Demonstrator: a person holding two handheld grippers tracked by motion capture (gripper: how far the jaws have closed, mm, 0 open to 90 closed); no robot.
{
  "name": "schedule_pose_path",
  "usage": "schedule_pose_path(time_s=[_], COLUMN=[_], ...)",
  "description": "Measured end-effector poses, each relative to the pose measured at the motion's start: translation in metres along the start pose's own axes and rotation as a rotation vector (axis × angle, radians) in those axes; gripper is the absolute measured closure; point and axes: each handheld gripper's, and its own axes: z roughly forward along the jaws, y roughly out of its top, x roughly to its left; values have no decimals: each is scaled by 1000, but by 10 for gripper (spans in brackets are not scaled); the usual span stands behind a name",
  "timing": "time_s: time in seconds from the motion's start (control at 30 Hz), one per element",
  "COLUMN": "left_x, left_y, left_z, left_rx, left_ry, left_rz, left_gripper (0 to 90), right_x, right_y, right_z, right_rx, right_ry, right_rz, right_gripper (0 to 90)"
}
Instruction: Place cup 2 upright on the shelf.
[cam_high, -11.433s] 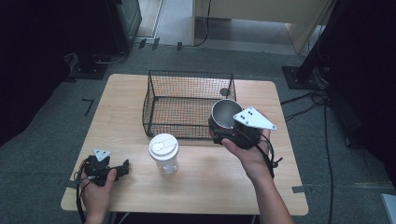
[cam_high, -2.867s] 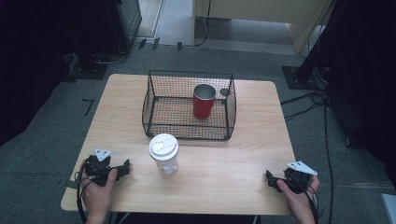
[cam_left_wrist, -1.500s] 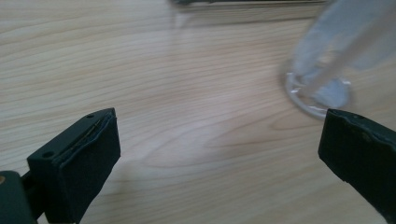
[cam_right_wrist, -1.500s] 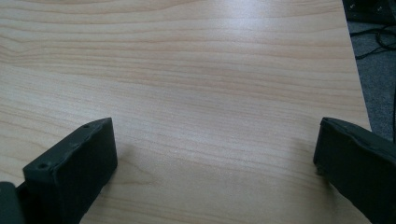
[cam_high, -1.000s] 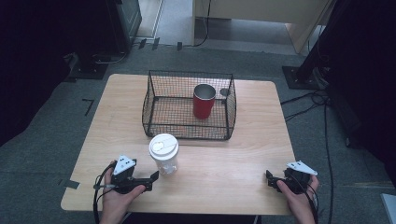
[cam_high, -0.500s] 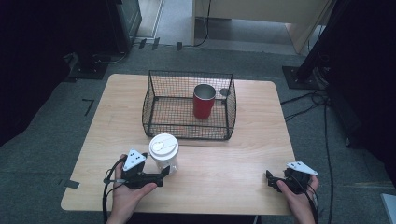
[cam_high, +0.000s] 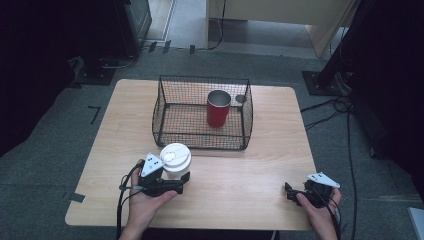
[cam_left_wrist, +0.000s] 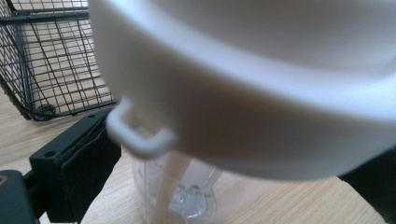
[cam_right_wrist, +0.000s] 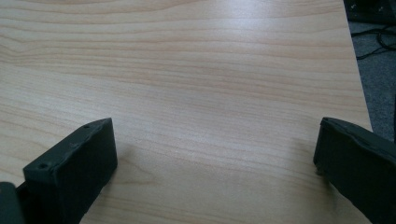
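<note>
A clear plastic cup with a white lid (cam_high: 175, 157) stands upright on the wooden table (cam_high: 240, 175), in front of the wire basket (cam_high: 200, 142). My left gripper (cam_high: 177, 173) is open around the cup's lower part, one jaw on each side. In the left gripper view the lid (cam_left_wrist: 261, 70) looms close and blurred. The clear body (cam_left_wrist: 177, 196) stands between the jaws of the left gripper (cam_left_wrist: 224, 186), with a gap at the left pad (cam_left_wrist: 88, 177). My right gripper (cam_high: 289, 192) rests open at the table's front right, with bare wood between the jaws of the right gripper (cam_right_wrist: 215, 158).
A red metal cup (cam_high: 218, 107) stands upright inside the basket, toward its right side. The basket's corner (cam_left_wrist: 42, 88) lies just left of the lidded cup. The table's right edge (cam_right_wrist: 359, 84) borders grey floor with cables.
My left gripper has slid right and forward from the front left corner to the lidded cup, and its jaws now straddle it. The right gripper has stayed put.
</note>
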Motion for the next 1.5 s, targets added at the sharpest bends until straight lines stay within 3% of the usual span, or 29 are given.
schedule_pose_path(time_s=[0.17, 0.4, 0.77, 0.9, 1.03, 1.5], left_x=[-1, -2, -5, -6, -4, 1], left_y=[4, 6, 9, 9, 10, 35], left_z=[-1, 4, 8, 7, 7, -5], left_rx=[-29, -21, -29, -50, -62, -126], left_ry=[8, 27, 41, 74, 68, 90], left_rz=[-10, -2, 32, 58, 53, 72], left_gripper=[76, 81, 82, 141, 153, 161], right_x=[0, 0, 0, 0, 0, 0], right_y=[0, 0, 0, 0, 0, 0], right_z=[0, 0, 0, 0, 0, 0], right_rx=[0, 0, 0, 1, 0, 1], right_ry=[3, 5, 8, 8, 8, 8], right_rz=[-1, -2, -3, -2, -2, -1], right_gripper=[0, 0, 0, 0, 0, 0])
